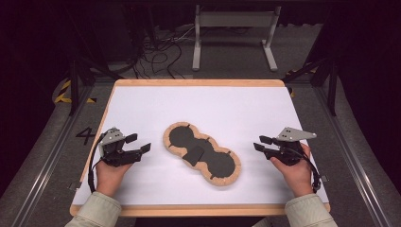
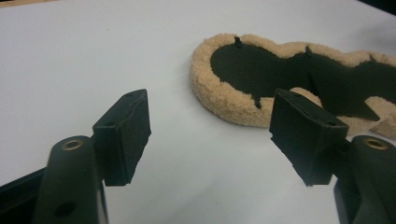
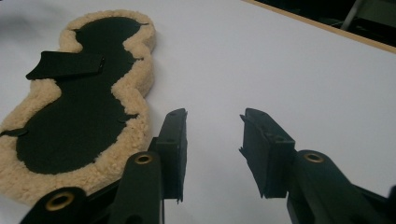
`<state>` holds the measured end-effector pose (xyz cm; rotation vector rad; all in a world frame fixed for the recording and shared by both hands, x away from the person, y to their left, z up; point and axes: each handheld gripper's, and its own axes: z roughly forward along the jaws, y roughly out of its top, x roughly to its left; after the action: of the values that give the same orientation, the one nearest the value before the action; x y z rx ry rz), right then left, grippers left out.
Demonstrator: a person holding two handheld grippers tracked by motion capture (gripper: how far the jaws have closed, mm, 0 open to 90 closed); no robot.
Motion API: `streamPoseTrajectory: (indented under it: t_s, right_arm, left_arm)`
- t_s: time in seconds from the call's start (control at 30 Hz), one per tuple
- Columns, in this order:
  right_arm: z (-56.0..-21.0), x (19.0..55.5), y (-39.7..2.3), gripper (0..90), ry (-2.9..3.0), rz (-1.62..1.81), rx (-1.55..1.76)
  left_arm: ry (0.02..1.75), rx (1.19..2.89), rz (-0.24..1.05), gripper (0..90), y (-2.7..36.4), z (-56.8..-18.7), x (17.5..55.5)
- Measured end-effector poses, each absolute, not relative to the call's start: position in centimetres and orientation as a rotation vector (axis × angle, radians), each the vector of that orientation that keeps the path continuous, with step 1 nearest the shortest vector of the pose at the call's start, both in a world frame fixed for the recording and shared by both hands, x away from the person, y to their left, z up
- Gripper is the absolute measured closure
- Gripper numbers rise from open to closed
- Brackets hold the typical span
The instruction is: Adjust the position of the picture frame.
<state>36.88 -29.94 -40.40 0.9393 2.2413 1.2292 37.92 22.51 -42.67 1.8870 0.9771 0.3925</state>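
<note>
Fleece pad (image 1: 202, 153), strap (image 3: 65, 64) up close

Peanut-shaped fleece pad (image 1: 202, 153), tan woolly rim around a black inner face, lying flat at the centre of the frame, running diagonally from upper left to lower right, small black flap (image 1: 194, 153) across its narrow waist
</note>
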Motion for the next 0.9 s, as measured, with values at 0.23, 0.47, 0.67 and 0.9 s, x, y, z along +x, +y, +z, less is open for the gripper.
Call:
streamPoseTrajectory:
  t_s: [0.23, 0.47, 0.67, 0.9]
  right_arm:
    - [-39.9, 36.6, -30.0, 61.2, 2.232, 1.246, 0.946]
    - [-39.7, 36.7, -29.7, 61.2, 2.235, 1.257, 0.937]
    - [-39.5, 36.7, -29.3, 61.1, 2.239, 1.273, 0.934]
    - [-39.2, 37.0, -27.2, 59.7, 2.287, 1.330, 0.884]
  left_arm:
    - [0.962, 1.879, 0.381, 29.5, 22.4, -42.3, 37.7]
    - [0.949, 1.893, 0.375, 28.5, 22.0, -42.4, 37.6]
    - [0.959, 1.888, 0.367, 28.3, 22.1, -42.4, 37.4]
    - [0.964, 1.899, 0.377, 27.7, 22.3, -42.5, 37.3]
